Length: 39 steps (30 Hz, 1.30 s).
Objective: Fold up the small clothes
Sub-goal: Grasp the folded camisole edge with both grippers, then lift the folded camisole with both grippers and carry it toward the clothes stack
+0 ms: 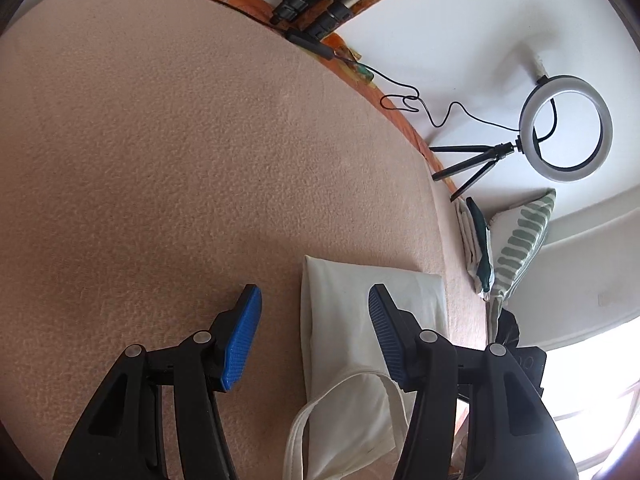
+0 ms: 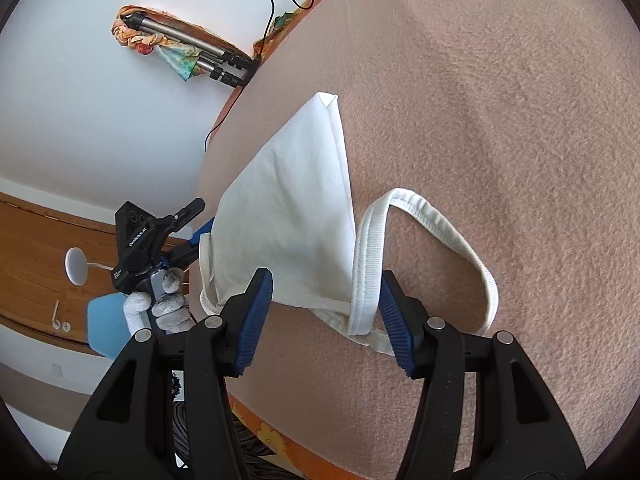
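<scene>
A small white tank top (image 1: pixel 360 320) lies folded lengthwise on the beige blanket (image 1: pixel 180 160). In the left wrist view its straps (image 1: pixel 340 396) curl toward me. My left gripper (image 1: pixel 316 312) is open and empty, its right finger above the cloth. In the right wrist view the top (image 2: pixel 296 208) lies ahead, one strap (image 2: pixel 436 220) looped out to the right. My right gripper (image 2: pixel 326 300) is open, its jaws on either side of the shoulder end, not closed on it. The left gripper (image 2: pixel 192 220) shows at the top's far side.
The blanket (image 2: pixel 500 120) covers a bed with an orange patterned edge (image 1: pixel 400 112). A ring light on a small tripod (image 1: pixel 566 128), its cable (image 1: pixel 400 100), folded tripod legs (image 1: pixel 316 0) and a green-patterned pillow (image 1: pixel 520 240) lie beyond that edge.
</scene>
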Tool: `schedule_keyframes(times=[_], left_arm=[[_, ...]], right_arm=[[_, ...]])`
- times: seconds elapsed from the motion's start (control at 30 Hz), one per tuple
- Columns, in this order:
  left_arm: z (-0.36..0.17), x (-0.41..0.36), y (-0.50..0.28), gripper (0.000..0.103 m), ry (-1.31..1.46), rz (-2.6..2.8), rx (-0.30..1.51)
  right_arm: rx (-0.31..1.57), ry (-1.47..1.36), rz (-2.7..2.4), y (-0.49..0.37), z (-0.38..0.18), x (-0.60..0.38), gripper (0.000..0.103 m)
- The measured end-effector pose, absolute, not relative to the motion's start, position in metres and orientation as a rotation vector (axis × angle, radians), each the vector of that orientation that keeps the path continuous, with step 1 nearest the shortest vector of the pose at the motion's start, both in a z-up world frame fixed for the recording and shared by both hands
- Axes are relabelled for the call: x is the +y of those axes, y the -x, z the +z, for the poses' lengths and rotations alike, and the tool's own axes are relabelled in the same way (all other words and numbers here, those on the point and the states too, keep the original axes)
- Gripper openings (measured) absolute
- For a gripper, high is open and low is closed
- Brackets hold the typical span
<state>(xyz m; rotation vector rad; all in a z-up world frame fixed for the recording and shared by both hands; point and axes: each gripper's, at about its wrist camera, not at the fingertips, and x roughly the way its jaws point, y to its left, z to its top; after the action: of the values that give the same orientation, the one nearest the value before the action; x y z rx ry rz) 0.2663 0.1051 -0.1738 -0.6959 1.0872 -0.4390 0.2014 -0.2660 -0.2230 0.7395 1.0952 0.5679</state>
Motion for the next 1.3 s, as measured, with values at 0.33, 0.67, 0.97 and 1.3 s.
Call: schedule_keyframes(times=[0.33, 0.67, 0.97, 1.3], left_arm=[[-0.176, 0.094, -0.278, 0.052, 0.691, -0.528, 1.062], [-0.176, 0.070, -0.281, 0.018, 0.555, -0.495, 1.062], [-0.175, 0.068, -0.279, 0.009, 0.516, -0.462, 1.043], [-0.168, 0.059, -0.273, 0.008, 0.436, -0.419, 1.009]], right_arm=[[1.119, -0.820, 0.632, -0.206, -0.235, -0.263, 0.057], [1.102, -0.817, 0.623, -0.214, -0.237, -0.255, 0.045], [1.109, -0.712, 0.590, -0.212, -0.236, -0.255, 0.024], [1.089, -0.664, 0.567, -0.215, -0.240, -0.242, 0.020]])
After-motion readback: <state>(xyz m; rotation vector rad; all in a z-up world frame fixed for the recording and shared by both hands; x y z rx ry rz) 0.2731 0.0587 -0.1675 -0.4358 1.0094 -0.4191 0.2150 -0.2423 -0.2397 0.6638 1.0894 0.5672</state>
